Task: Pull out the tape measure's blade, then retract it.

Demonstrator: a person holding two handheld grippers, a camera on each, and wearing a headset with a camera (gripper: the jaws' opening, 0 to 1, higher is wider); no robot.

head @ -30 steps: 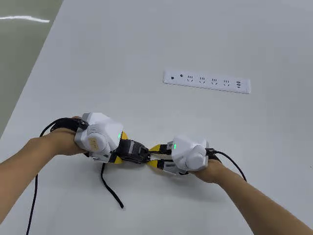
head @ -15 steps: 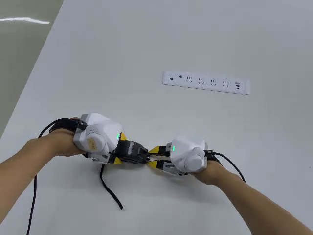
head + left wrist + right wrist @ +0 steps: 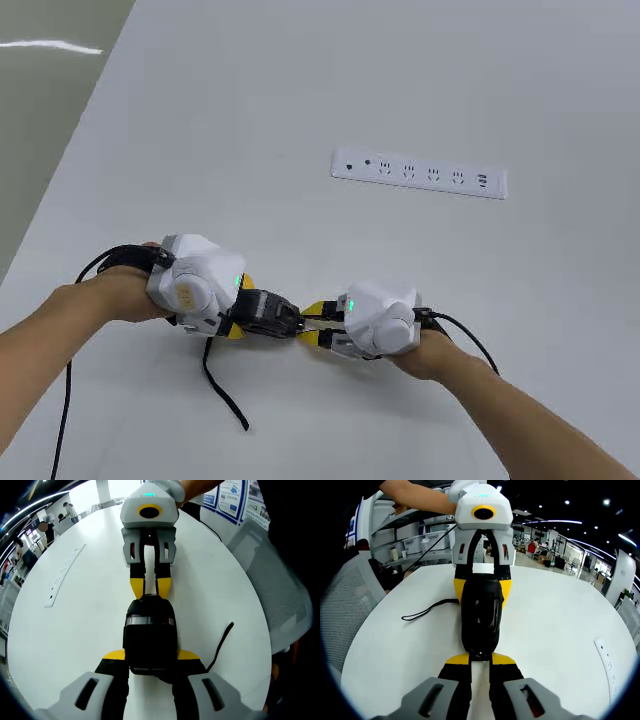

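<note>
**Location.** The tape lies on the white table, low and centre in the head view, in line between the two grippers. A black strap trails from beside it toward the bottom edge. A power strip lies well apart, toward the upper right. Judged from how close the grippers stand, the blade is wound in or very nearly so.

**Left gripper**. The jaws are clamped on the rear half of the case, one yellow tip against each side.

**Right gripper**. The jaws are drawn close together with their tips at the mouth end of the case. A narrow pale gap lies between them. Whether they pinch the hook cannot be told.

**Handling (judgement).**
- The case is rigid and compact, probably with some weight. Its dark housing should give the jaws good grip, so the side hold suits it.
- The blade is likely thin spring steel. It should stay stiff in a straight pull and kink if bent sideways.
- Take hold at the end hook, which is small and smooth and could slip from a shallow pinch.
- Pull along the case's axis.
- Expect the spring to snap the blade back, so feed it in under control.
</note>
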